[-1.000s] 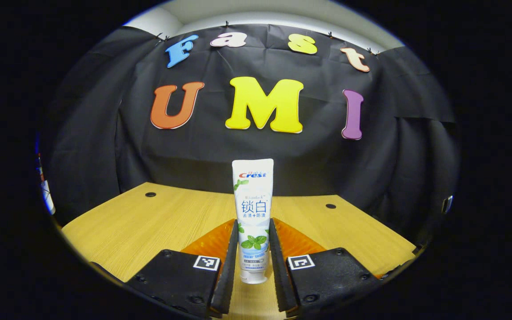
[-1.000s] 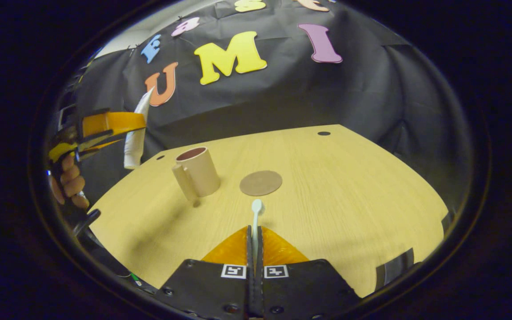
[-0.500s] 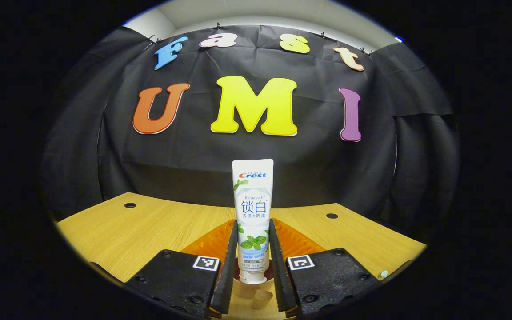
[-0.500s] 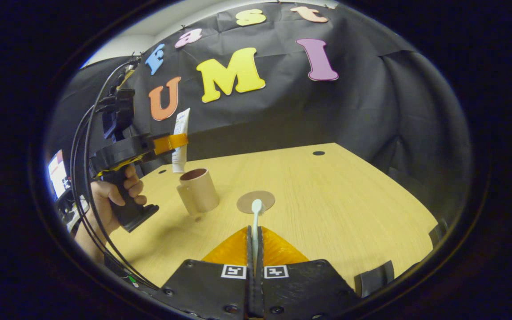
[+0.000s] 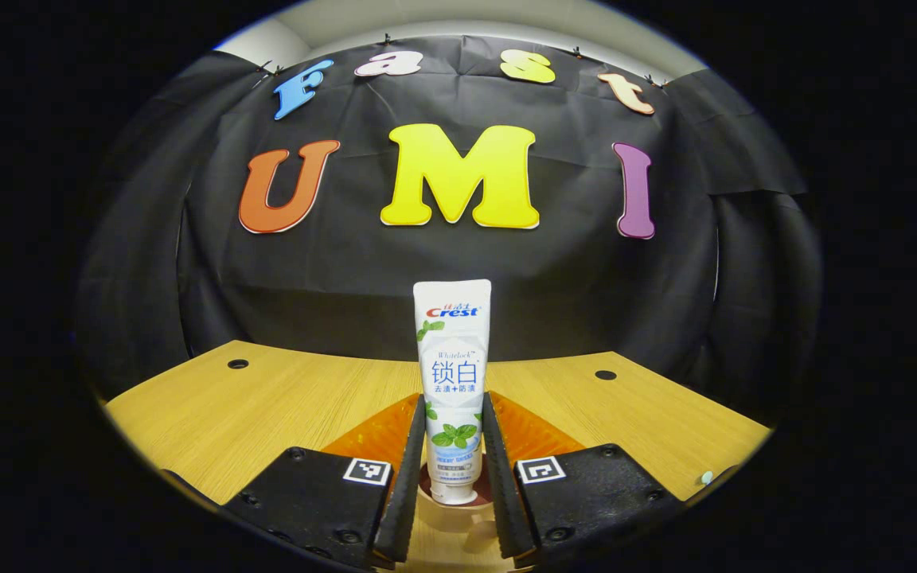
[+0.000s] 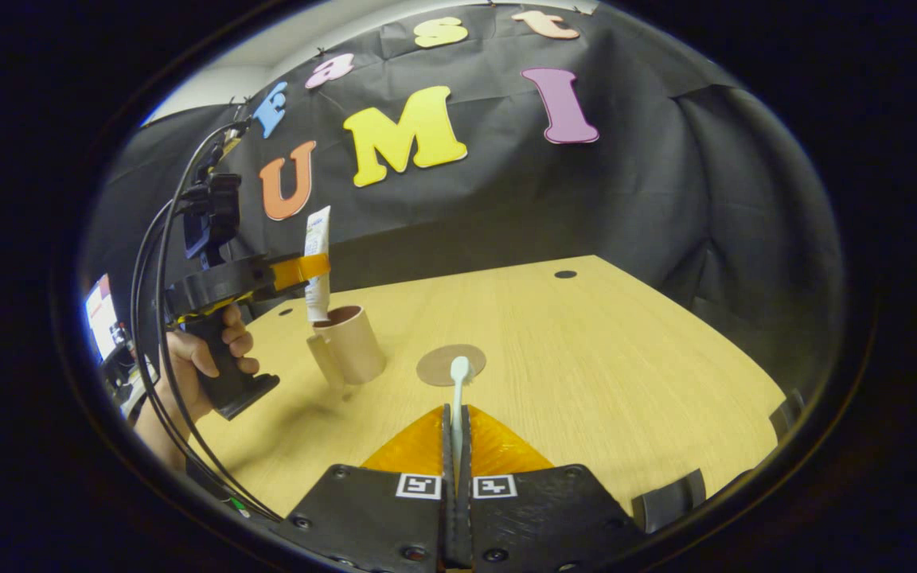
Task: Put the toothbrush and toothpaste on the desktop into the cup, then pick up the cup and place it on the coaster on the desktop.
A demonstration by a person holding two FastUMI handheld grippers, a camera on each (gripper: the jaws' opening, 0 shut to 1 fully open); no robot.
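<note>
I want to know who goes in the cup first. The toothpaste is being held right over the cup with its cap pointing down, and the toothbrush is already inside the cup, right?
Not quite. The toothbrush is not in the cup; the right gripper holds it above the desktop, as the right gripper view shows. The toothpaste does hang cap-down over the cup, held by the left gripper.

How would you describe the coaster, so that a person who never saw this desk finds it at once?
Start from the wooden desk in the right gripper view. Near its middle, right of the tan cup, lies the coaster. It is a flat brown disc, whereas the cup beside it stands tall.
</note>
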